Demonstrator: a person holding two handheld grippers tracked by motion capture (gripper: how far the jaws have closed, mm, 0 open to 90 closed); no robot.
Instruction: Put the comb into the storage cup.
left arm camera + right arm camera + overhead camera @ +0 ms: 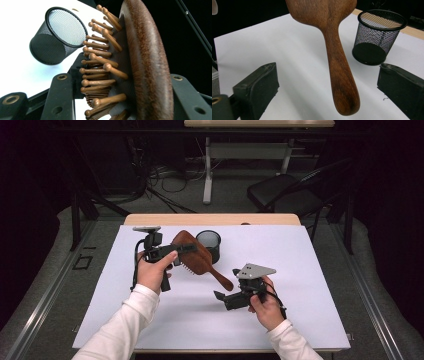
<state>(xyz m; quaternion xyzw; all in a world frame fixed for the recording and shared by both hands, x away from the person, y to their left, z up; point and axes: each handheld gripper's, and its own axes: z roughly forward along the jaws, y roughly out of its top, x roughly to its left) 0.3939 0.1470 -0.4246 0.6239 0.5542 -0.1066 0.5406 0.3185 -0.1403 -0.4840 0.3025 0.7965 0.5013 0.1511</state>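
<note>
We saw the left gripper [176,251] clamped on the head of a wooden hairbrush [196,255], one jaw against the smooth back and the other among the bristles [100,63], holding the brush clear of the white sheet [300,270] that covered the table. The brush sat just in front of the black mesh cup [209,243], which stood upright on the sheet, and its handle slanted away from the cup toward the right gripper [218,296]. In the right gripper view that handle [340,77] hung between the two black jaws without touching either; the jaws stood wide apart and gripped nothing. The cup [378,36] lay beyond the handle in that view, near the sheet's far edge. The right gripper rested low over the sheet, on the near side of the cup, pointing toward the brush.
</note>
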